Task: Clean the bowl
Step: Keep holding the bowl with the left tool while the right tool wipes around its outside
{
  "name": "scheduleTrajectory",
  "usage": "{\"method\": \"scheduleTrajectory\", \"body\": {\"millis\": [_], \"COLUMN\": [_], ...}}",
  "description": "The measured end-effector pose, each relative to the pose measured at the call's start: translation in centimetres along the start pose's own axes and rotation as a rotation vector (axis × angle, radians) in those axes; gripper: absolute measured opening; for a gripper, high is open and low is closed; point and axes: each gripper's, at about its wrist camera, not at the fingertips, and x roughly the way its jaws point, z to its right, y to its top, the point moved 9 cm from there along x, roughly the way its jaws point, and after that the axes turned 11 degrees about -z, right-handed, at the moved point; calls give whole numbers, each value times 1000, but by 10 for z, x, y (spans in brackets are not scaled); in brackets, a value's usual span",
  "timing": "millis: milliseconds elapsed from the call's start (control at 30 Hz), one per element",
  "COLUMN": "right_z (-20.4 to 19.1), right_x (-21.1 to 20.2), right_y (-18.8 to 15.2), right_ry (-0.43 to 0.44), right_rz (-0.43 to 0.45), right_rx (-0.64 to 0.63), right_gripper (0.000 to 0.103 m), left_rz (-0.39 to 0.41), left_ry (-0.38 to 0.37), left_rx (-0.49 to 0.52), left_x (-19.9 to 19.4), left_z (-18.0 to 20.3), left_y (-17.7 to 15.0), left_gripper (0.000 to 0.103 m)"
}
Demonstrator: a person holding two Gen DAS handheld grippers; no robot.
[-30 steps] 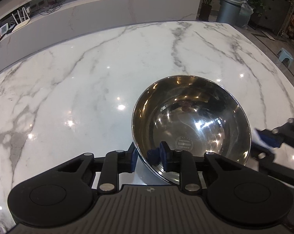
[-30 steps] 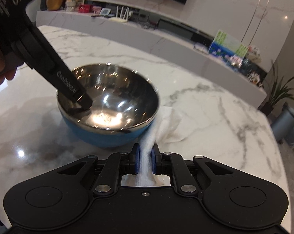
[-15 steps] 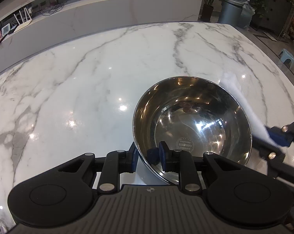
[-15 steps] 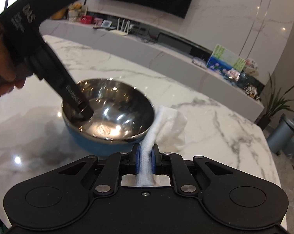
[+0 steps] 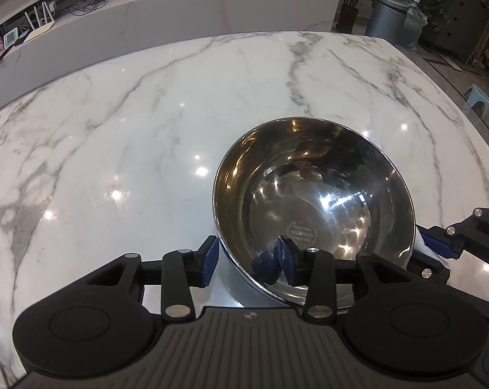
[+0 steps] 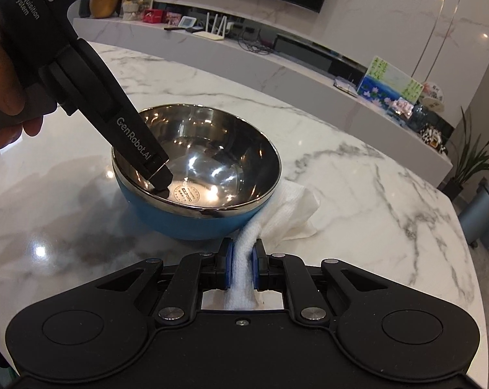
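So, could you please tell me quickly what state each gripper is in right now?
Left gripper: open; its jaws have just been opening, with the bowl rim between them, unclamped.
Right gripper: shut on the white cloth.

Blue-sided steel bowl (image 6: 192,223), white cloth (image 6: 289,214), grey-veined white marble table (image 5: 147,113)
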Motion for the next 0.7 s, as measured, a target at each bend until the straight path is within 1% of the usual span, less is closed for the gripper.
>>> {"method": "scheduleTrajectory", "body": {"millis": [167,267,400,633,700], "right_z": [4,11,19,11,10], "right_x": [-5,-12,-23,-20,-18], "right_y": [3,6,11,8,7], "right_ry": [-6,-32,-63,-43,-34], "right_rz": [26,62,118,86,75], "right_rx": [15,31,49,27,25], "right_gripper": [10,10,10,10,10], "left_rz": [17,31,46,49,50], "left_ry": [10,20,31,35,30], "left_rx": [-5,-10,-16,-14,-20], "left_x": [-1,-2,-5,-6,-6], "left_z": [-2,-3,-5,-5,-5], "left_y": [2,5,6,5,4], "left_gripper": [25,20,17,17,21]}}
